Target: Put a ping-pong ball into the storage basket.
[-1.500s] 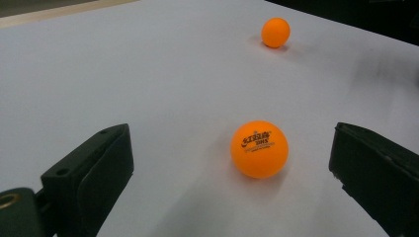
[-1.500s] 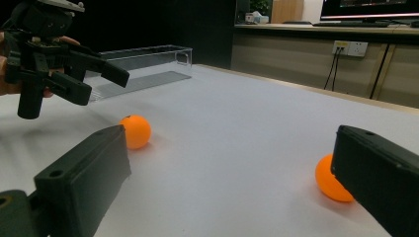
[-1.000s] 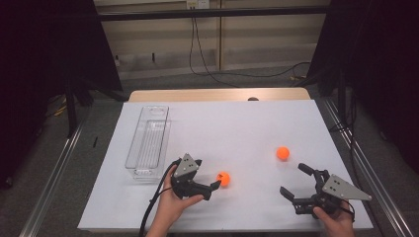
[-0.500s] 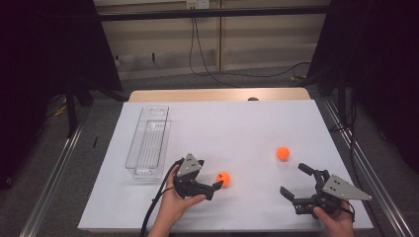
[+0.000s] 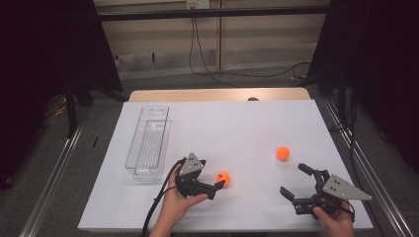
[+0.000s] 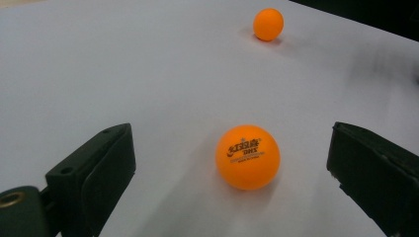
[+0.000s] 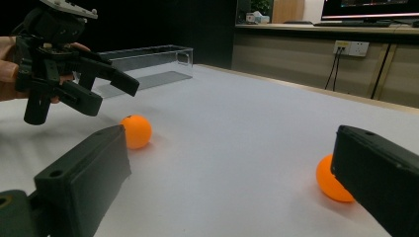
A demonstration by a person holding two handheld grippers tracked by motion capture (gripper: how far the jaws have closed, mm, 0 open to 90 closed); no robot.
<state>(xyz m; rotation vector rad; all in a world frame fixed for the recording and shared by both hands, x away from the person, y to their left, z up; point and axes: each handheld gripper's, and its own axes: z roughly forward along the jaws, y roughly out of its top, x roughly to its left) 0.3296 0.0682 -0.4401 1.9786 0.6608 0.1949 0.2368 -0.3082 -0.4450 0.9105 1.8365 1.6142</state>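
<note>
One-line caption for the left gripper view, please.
Open left gripper straddles a near orange ball on the white table; second ball lies beyond.

The left gripper point(image 5: 218, 187) sat low and left of centre in the high view, held in the left hand point(image 5: 180, 196), its jaws spread wide and aimed toward the frame's right. The right gripper point(image 5: 296, 180) lay at the lower right, gripped by the right hand point(image 5: 335, 217), jaws likewise wide apart, pointing to the upper left.
</note>
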